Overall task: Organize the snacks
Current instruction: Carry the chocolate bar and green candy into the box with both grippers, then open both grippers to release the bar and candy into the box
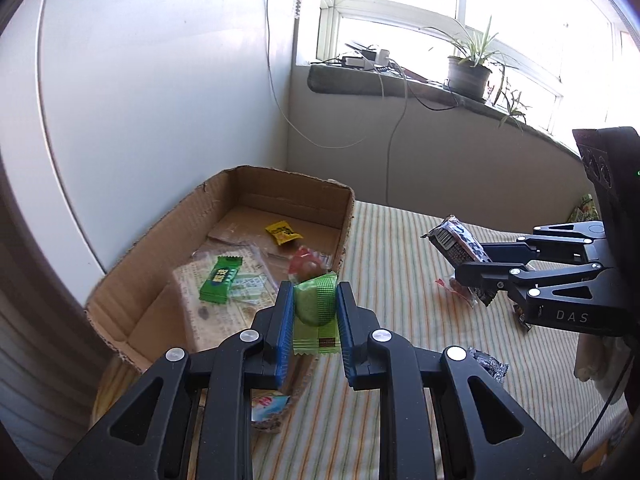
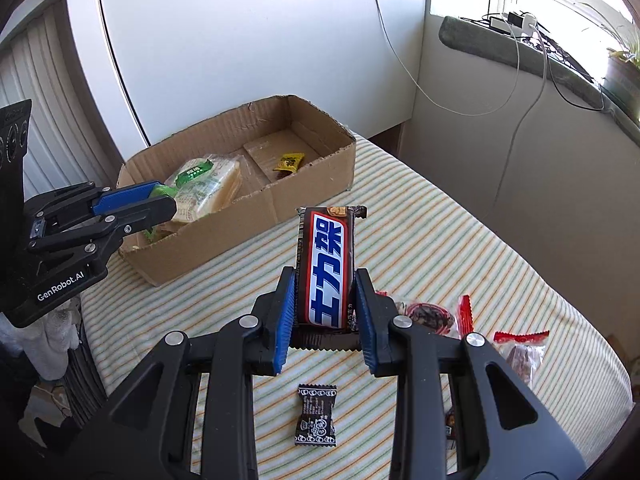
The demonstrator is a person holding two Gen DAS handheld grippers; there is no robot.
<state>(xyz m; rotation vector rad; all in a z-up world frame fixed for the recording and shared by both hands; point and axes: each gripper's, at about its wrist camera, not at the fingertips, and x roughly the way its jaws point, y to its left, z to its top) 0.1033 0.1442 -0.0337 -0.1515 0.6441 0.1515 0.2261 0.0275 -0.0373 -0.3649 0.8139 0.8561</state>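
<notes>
My left gripper (image 1: 314,300) is shut on a light green snack packet (image 1: 316,314), held over the near right corner of the cardboard box (image 1: 160,248). Inside the box lie a green packet (image 1: 220,280), a yellow candy (image 1: 283,232), a red-wrapped sweet (image 1: 306,265) and a large clear bag of biscuits (image 2: 208,188). My right gripper (image 2: 325,284) is shut on a brown chocolate bar (image 2: 326,268) with blue lettering, raised above the striped cloth to the right of the box. From the left wrist view, the right gripper (image 1: 472,276) shows with the bar (image 1: 460,242) sticking up.
On the striped tablecloth (image 2: 440,240) lie a small black-wrapped candy (image 2: 316,416) near me and red-wrapped snacks (image 2: 520,352) at the right. A white wall panel stands behind the box. A windowsill with a potted plant (image 1: 470,68) and cables runs at the back right.
</notes>
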